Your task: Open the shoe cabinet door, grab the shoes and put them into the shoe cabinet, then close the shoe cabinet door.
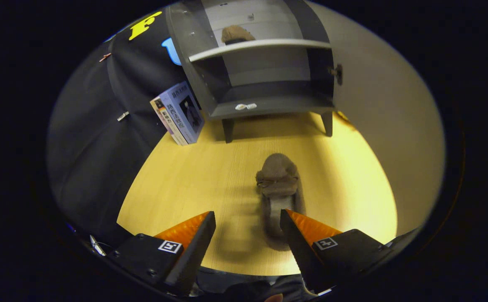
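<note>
A brown furry shoe lies on the wooden floor, toe pointing toward the cabinet. Its heel end sits against the inner side of my right finger. My gripper is open, with the left finger well apart from the shoe. Beyond the shoe stands the grey shoe cabinet with its front open. A second brown shoe rests on the cabinet's upper shelf. The lower compartment holds no shoe.
Two books lean against the cabinet's left side on the floor. The black cloth wall runs along the left. The opened door stretches away on the right, with a dark knob at its edge.
</note>
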`<action>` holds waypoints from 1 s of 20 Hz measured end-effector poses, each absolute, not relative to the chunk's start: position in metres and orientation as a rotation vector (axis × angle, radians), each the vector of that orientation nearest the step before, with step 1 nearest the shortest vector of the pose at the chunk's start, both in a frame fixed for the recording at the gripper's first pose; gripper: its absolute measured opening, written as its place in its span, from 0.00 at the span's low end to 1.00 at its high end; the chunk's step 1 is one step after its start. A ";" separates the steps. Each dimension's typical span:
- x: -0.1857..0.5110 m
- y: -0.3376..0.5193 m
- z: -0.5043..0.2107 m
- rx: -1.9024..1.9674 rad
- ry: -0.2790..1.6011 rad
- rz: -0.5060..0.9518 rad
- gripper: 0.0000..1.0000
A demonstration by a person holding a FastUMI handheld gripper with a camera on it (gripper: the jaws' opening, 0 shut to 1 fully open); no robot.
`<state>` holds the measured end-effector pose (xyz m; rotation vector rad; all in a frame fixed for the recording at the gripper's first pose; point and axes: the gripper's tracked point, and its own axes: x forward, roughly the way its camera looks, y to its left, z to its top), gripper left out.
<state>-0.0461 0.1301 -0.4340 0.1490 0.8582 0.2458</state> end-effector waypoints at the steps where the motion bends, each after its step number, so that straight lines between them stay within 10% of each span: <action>1: -0.038 0.133 -0.447 0.153 0.866 0.233 0.96; 8: 0.026 0.134 -0.502 0.135 0.769 0.103 0.67; 13: 0.063 0.128 -0.509 0.131 0.681 0.042 0.13; 20: 0.057 0.122 -0.443 0.100 0.555 0.090 0.06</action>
